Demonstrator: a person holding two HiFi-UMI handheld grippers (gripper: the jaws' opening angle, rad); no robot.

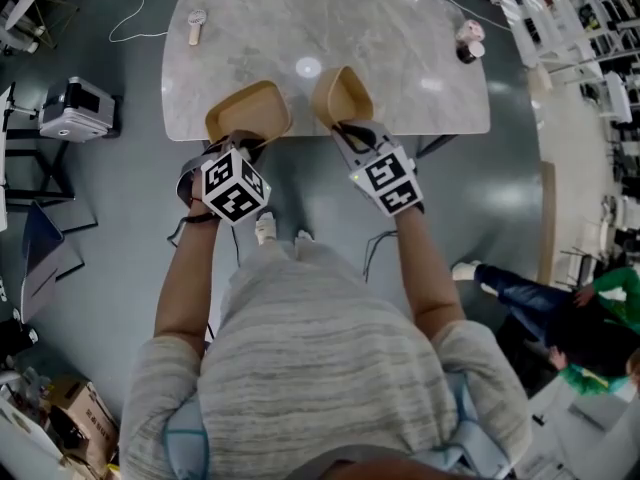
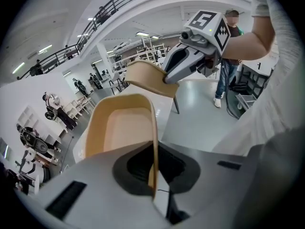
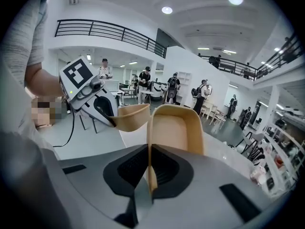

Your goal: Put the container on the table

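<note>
Left hand-held gripper (image 1: pixel 243 146) is clamping fully down on the thin side wall of the left container (image 1: pixel 250 111), a tan open tub. The left gripper view is showing this best, with the wall edge running straight between the closed pads. Right hand-held gripper (image 1: pixel 345 128) is doing the same, pinching shut on the wall of the right container (image 1: pixel 340 96), and the right gripper view is showing that wall standing between its dark pads. The head view is not showing either pair of jaws clearly because the marker cubes and gripper bodies are covering them. It is giving the layout instead: both containers are sitting side by side over the near edge of the pale marble tabletop (image 1: pixel 400 78), the left one opening upward, the right one tipping onto its side. No view is showing whether either is touching the surface. Each gripper view is also catching the other hand-held gripper with its tub, held close together. Only the head view is showing a small brush (image 1: pixel 196 25) at the far left corner and a small pot (image 1: pixel 469 41) at the far right edge, both well apart from the containers.
</note>
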